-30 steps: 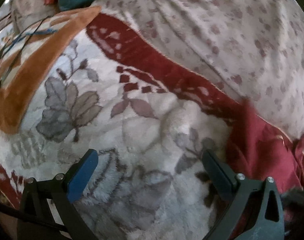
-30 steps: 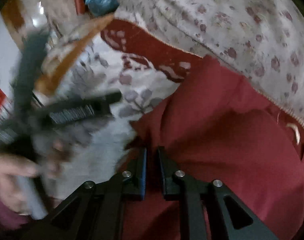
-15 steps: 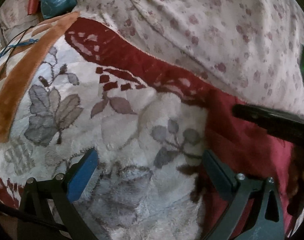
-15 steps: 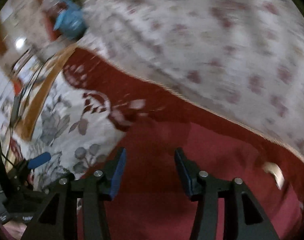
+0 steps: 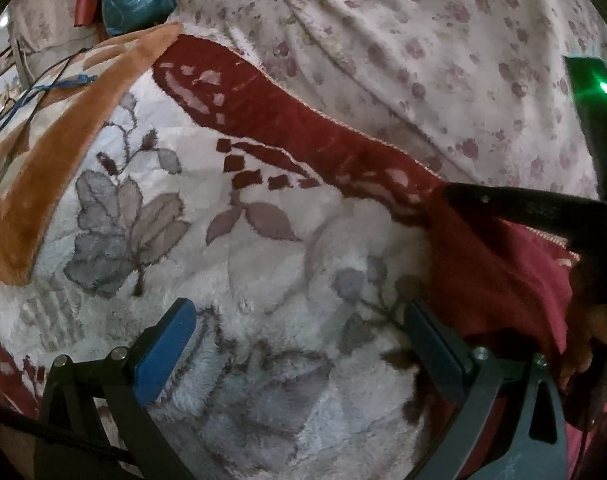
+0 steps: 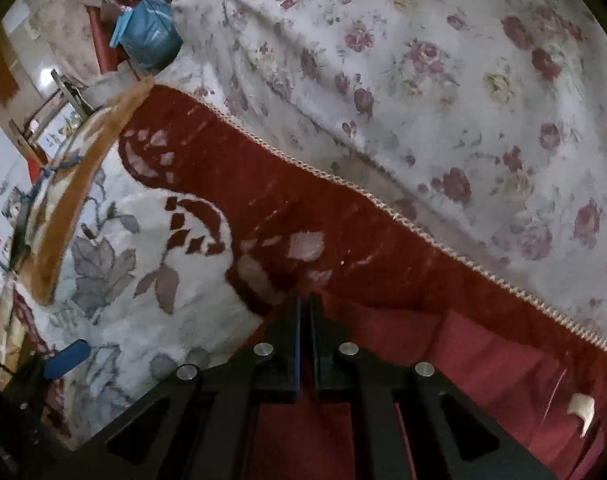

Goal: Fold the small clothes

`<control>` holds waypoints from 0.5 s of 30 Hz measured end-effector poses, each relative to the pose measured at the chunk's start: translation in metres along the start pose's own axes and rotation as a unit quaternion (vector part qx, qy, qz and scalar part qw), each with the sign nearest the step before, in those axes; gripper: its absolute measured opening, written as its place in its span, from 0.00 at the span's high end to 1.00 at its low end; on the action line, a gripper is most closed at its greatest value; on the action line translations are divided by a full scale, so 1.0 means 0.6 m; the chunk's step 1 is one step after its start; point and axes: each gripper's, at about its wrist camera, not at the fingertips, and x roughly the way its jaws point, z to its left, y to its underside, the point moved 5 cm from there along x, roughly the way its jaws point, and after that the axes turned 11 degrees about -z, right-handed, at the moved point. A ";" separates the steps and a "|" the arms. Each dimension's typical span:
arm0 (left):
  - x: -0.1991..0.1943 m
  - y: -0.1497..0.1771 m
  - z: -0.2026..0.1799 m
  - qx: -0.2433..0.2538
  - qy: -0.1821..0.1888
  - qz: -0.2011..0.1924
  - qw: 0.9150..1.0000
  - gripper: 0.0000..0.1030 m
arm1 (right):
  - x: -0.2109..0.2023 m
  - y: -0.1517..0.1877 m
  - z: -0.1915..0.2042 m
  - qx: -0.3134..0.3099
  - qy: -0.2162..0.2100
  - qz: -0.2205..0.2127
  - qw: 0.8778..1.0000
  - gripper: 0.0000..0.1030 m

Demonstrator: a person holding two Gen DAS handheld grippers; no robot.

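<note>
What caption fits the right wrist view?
Right gripper shut on the edge of the red garment on the floral blanket.

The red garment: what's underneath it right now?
The red garment lies on a plush floral blanket, overlapping its dark red border. What the blanket looks like beneath the garment is covered.

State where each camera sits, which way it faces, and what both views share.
Left wrist: on the left hand-held gripper, angled down at the plush floral blanket; open fingers, the other gripper and a hand show.
Right wrist: on the right hand-held gripper, angled down at the red garment; its shut fingers show.
Shared: blanket, garment, blue bag.
</note>
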 end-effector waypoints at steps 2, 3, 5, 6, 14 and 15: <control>-0.003 -0.002 -0.001 -0.002 -0.004 -0.006 1.000 0.00 | -0.016 -0.012 -0.006 0.005 0.005 -0.016 1.000 0.95; -0.004 -0.003 0.000 -0.001 -0.005 -0.009 1.000 0.00 | -0.019 -0.017 -0.008 0.011 0.003 -0.021 1.000 0.95; -0.001 -0.003 0.003 -0.003 -0.009 -0.007 1.000 0.00 | -0.023 -0.023 -0.008 0.014 0.007 -0.018 1.000 0.95; 0.000 -0.004 0.005 -0.008 -0.008 -0.007 1.000 0.00 | -0.025 -0.022 -0.005 0.009 0.010 -0.012 1.000 0.93; -0.026 -0.019 -0.013 -0.021 0.044 -0.040 0.998 0.00 | -0.209 0.046 -0.041 -0.020 0.059 0.000 0.998 0.41; -0.026 -0.018 -0.020 -0.018 0.052 -0.036 0.998 0.00 | -0.231 0.058 -0.051 -0.024 0.072 0.003 0.997 0.39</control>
